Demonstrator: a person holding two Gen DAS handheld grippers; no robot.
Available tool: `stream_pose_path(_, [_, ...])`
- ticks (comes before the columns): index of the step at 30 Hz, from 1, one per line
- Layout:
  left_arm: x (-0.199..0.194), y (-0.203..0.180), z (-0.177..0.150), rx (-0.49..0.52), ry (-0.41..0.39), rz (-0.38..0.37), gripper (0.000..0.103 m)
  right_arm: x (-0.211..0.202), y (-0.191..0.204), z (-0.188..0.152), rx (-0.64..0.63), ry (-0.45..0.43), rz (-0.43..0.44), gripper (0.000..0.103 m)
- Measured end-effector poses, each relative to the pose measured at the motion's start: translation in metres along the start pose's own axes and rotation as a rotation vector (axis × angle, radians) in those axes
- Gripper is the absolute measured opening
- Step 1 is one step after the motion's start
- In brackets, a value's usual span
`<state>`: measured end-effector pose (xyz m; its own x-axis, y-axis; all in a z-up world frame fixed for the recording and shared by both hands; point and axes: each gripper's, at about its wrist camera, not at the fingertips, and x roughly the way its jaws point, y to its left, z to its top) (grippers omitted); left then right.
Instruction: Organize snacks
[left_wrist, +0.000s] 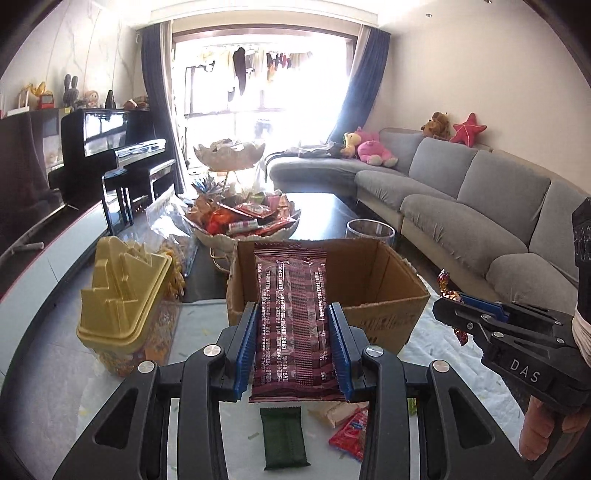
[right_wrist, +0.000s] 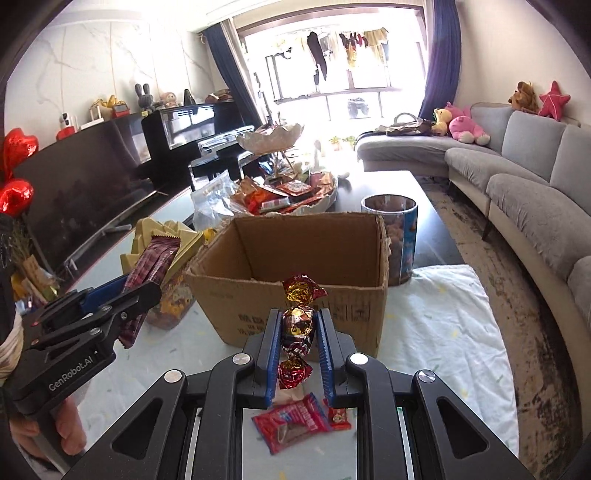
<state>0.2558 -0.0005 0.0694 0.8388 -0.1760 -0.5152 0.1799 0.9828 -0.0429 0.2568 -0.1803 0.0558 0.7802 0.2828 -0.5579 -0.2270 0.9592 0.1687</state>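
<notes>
Here, left gripper (left_wrist: 293, 343) clamped on maroon snack packet (left_wrist: 290, 317), right gripper (right_wrist: 297, 354) pinching foil candy (right_wrist: 297, 325), cardboard box (right_wrist: 295, 280) ahead.

- "DAS" stands in pale capitals on the black body of the right gripper (left_wrist: 452, 312), at about 4 o'clock in the left wrist view.
- "GenRobot.AI" runs along the black body of the left gripper (right_wrist: 142, 291), at about 8 o'clock in the right wrist view.
- The maroon snack packet (left_wrist: 291, 317) carries dense white print, too small to read.
- The cardboard box (right_wrist: 295, 302) has faint dark characters on its front wall, not legible.
- The red packet (right_wrist: 291, 424) shows white lettering, blurred.
</notes>
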Motion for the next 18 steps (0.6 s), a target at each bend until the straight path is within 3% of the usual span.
stream_pose_path(8, [0.019, 0.001, 0.029, 0.009, -0.008, -0.005, 0.037, 0.009, -0.001, 0.035, -0.013, -0.034, 0.026, 0.02])
stream_pose_path(18, [0.062, 0.007, 0.046, -0.017, 0.042, -0.032, 0.037, 0.041, -0.005, 0.059, -0.027, -0.025, 0.04, 0.02])
